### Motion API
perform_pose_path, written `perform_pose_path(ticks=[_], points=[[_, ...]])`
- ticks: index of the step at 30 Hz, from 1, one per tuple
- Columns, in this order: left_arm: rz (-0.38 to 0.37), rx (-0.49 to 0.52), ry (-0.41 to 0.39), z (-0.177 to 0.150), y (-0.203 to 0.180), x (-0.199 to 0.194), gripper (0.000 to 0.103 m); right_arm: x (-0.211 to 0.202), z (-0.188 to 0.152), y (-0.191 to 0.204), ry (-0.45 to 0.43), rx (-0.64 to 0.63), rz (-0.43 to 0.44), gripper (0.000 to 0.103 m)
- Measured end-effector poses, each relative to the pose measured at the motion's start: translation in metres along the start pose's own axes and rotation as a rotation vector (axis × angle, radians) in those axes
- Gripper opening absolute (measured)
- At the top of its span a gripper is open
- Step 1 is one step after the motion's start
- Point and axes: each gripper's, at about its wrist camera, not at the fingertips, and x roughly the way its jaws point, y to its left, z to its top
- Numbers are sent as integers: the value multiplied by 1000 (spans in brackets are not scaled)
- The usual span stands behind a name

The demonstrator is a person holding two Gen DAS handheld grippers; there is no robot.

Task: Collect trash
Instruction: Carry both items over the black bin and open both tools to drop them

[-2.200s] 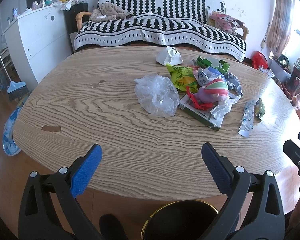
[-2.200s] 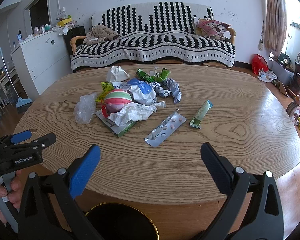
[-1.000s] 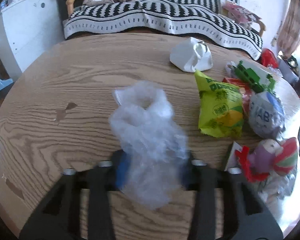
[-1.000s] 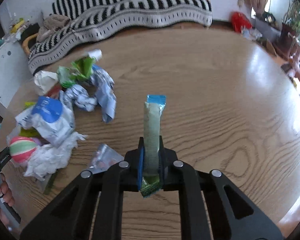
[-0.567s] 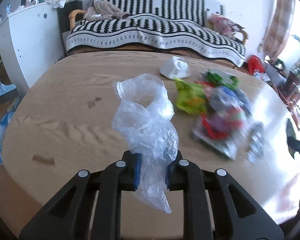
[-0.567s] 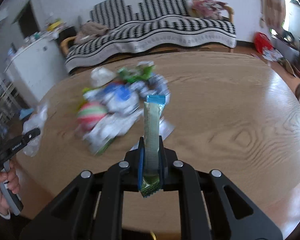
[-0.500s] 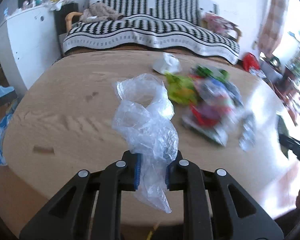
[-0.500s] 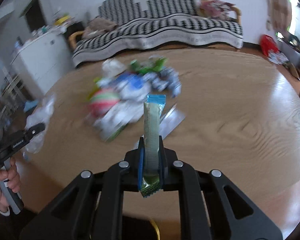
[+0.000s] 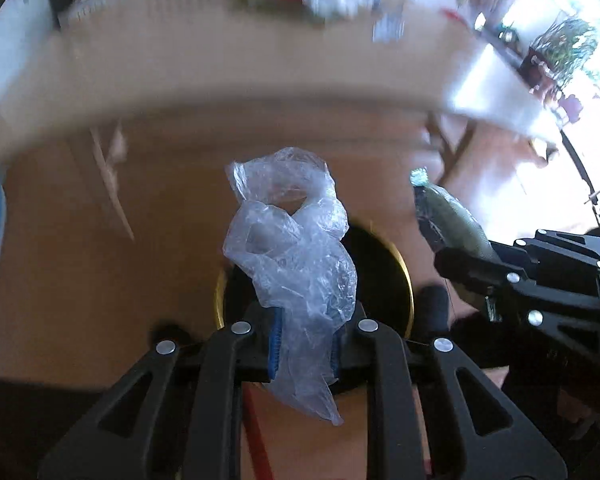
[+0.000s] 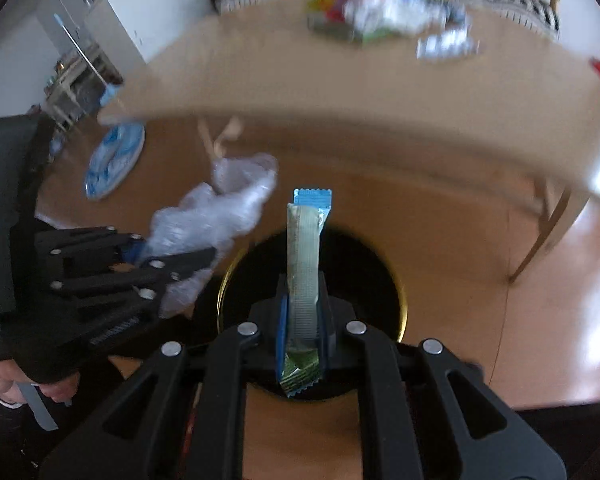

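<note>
My left gripper (image 9: 303,344) is shut on a crumpled clear plastic bag (image 9: 290,248) and holds it over a black bin with a gold rim (image 9: 404,268) on the floor. My right gripper (image 10: 303,338) is shut on a long green and blue snack wrapper (image 10: 305,256), held upright over the same bin (image 10: 360,264). Each gripper shows in the other's view: the right one with its wrapper (image 9: 452,226) at the right, the left one with the bag (image 10: 208,216) at the left.
The wooden table (image 10: 340,92) is above and behind the bin, its edge close. A blurred pile of trash (image 10: 384,12) lies on its far side. Table legs (image 10: 540,236) stand at the right. A blue and white item (image 10: 114,160) lies on the floor at left.
Both grippers have swung down from over the table to over the bin on the floor, each still holding its piece of trash. The views are blurred by the motion.
</note>
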Motion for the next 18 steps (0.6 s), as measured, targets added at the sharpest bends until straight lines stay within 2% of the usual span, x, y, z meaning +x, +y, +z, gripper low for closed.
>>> perform_pose_path(ticks=[1, 3, 6, 16, 18], points=[[-15, -15, 37, -4, 1, 8, 18, 5, -4, 2, 25, 3, 2, 12], [-32, -22, 60, -6, 1, 14, 18, 13, -6, 3, 61, 14, 8, 12], [-16, -30, 61, -3, 2, 18, 18, 16, -7, 5, 68, 25, 7, 12], [-29, -28, 68, -7, -1, 23, 18, 18, -3, -8, 75, 74, 12, 12], [-28, -27, 72, -7, -1, 24, 25, 19, -1, -14, 82, 101, 24, 13]])
